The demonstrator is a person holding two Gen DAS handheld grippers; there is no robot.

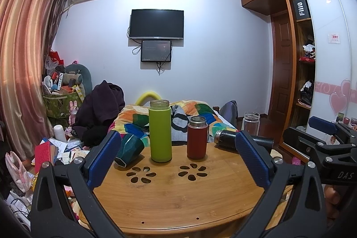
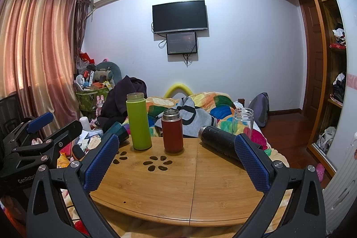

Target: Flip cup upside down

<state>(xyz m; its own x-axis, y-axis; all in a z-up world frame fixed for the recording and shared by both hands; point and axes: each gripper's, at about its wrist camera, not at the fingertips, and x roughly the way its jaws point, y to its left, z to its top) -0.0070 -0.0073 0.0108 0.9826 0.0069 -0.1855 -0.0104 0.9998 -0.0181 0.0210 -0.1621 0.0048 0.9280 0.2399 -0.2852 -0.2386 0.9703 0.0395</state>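
The wooden tabletop (image 1: pixel 178 200) carries everything. Both the left gripper (image 1: pixel 178 162) and right gripper (image 2: pixel 176 163) are spread wide, holding nothing. A green bottle (image 1: pixel 160 131) and red flask (image 1: pixel 197 137) stand upright near the far edge; a black flask (image 2: pixel 221 142) lies at the far right corner. The teal cup (image 1: pixel 128 150) lies tipped on its side at the far left edge.

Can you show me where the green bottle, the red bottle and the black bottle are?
green bottle (image 1: pixel 160 135), left wrist view, middle of its upright body
red bottle (image 1: pixel 197 141), left wrist view, middle of its upright body
black bottle (image 2: pixel 217 137), right wrist view, its side, lying down
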